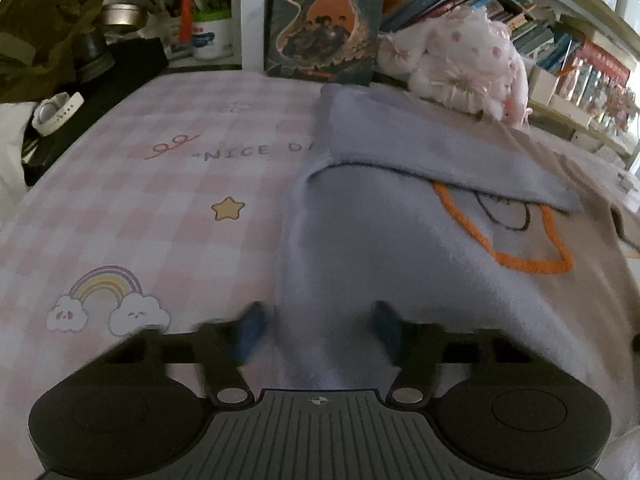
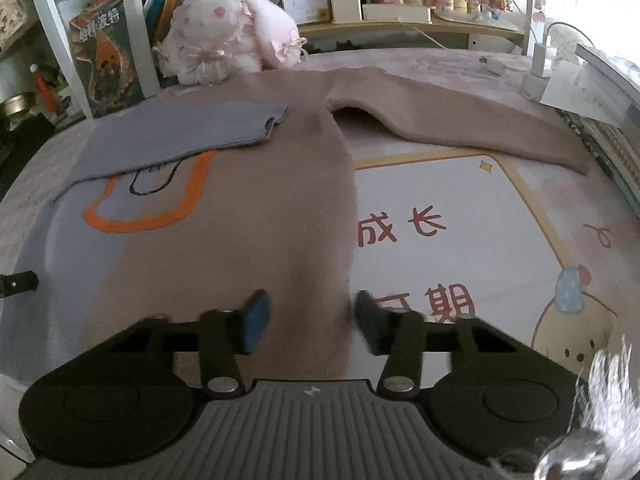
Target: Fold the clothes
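Observation:
A two-tone sweater lies flat on the table: its lavender half point(image 1: 360, 248) with an orange outline design point(image 1: 532, 264), its tan half point(image 2: 256, 216). The lavender sleeve point(image 2: 180, 132) is folded across the chest. The tan sleeve point(image 2: 460, 116) stretches out to the right. My left gripper point(image 1: 318, 330) is open, its blue-padded fingers either side of the lavender hem edge. My right gripper point(image 2: 312, 322) is open, its fingers either side of the tan hem edge.
The table carries a pink checked mat point(image 1: 160, 200) and a printed mat point(image 2: 460, 240). A pink plush toy point(image 2: 228, 36), a book point(image 1: 324, 20) and bookshelves stand at the back. A charger point(image 2: 536, 76) and stacked books point(image 2: 616, 148) sit at right.

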`<state>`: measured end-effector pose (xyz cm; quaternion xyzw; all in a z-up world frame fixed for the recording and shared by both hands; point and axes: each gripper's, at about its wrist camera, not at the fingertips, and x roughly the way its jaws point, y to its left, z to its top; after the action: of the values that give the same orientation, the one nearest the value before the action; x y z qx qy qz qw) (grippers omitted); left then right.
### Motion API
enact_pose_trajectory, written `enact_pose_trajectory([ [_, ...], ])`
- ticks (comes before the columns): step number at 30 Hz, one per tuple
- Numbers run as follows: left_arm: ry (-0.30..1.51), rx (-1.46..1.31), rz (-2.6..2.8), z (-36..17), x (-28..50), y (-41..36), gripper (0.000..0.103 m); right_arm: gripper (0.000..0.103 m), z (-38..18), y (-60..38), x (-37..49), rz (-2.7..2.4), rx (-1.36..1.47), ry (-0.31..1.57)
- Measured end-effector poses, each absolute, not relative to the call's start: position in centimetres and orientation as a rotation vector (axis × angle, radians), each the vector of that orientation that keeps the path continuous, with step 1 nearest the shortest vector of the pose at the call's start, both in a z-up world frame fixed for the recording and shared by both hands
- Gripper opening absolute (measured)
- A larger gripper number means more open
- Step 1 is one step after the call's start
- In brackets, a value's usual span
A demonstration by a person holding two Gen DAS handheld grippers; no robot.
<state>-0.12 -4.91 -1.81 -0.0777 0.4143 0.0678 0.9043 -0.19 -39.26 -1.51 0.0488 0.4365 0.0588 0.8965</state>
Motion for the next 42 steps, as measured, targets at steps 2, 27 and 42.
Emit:
enact_pose_trajectory([
  [2,0.868,-0.215,0.102,-1.7,0.0,-4.3,0.007,0.020,-1.5,-39.2,-0.3,0.120,0.100,0.907],
  [27,0.856,-0.175,0.134,-1.2,-0.4,1.4,0.007,0.014,-1.0,-34.1,-1.3,0.264,0.017,0.922],
  [42,0.831,-0.129,0.091,-1.3,-1.1,1.9,0.018,0.022,-1.1,-33.1,-1.7,0.152,0.036,0.921],
])
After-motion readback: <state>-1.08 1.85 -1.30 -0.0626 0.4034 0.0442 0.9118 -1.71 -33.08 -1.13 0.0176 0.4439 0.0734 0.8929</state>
